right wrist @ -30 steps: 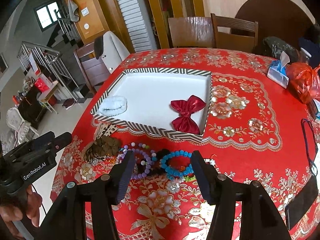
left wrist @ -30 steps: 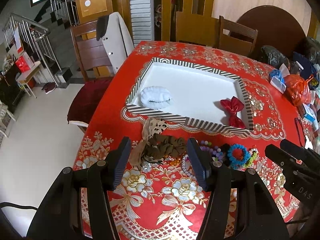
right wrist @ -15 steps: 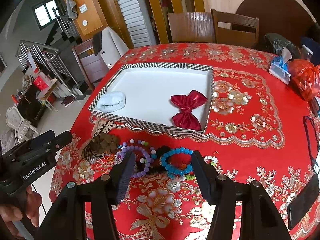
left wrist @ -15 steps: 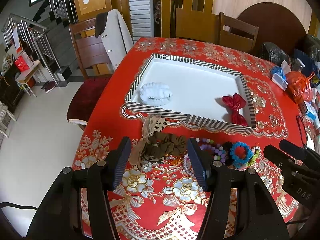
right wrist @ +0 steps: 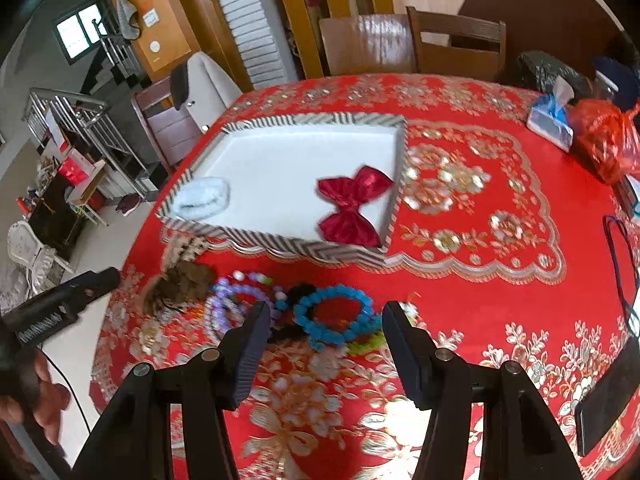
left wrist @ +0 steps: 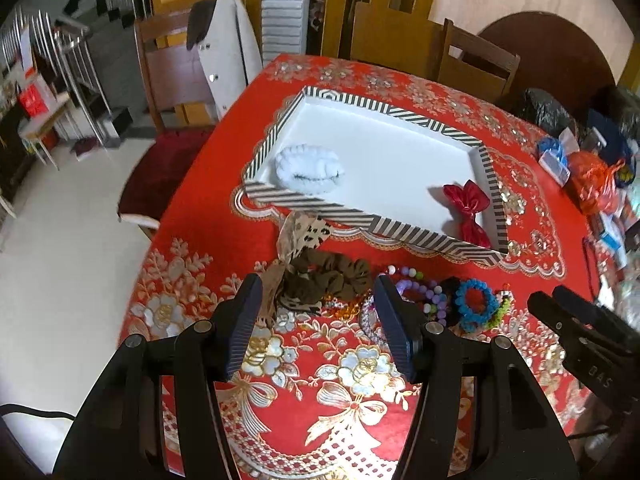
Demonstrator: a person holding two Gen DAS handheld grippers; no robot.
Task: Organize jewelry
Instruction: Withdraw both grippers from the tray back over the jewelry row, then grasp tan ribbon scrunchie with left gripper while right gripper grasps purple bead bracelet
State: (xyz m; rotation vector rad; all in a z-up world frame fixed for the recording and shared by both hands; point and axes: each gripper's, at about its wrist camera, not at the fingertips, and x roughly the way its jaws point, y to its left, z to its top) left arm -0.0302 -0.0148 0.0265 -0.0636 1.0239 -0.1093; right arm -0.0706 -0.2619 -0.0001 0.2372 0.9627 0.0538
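A striped tray [left wrist: 360, 220] [right wrist: 276, 240] with a white floor holds a pale blue scrunchie [left wrist: 308, 168] [right wrist: 204, 200] and a red bow [left wrist: 468, 208] [right wrist: 352, 204]. In front of it lie a brown scrunchie [left wrist: 328, 280] [right wrist: 180, 284], purple bead bracelets [left wrist: 416, 288] [right wrist: 232, 304] and a blue bead bracelet [left wrist: 476, 304] [right wrist: 336, 316]. My left gripper [left wrist: 316, 316] is open and empty, just short of the brown scrunchie. My right gripper [right wrist: 324, 344] is open and empty, just short of the blue bracelet.
The table wears a red floral cloth [right wrist: 480, 280]. A tissue pack [right wrist: 550, 120] and an orange bag [right wrist: 604, 140] sit at the far right, a black phone [right wrist: 608, 400] at the near right. Chairs [left wrist: 180, 80] stand round the table.
Both grippers have moved forward and lower toward the pile of jewelry. The jaws have stayed open.
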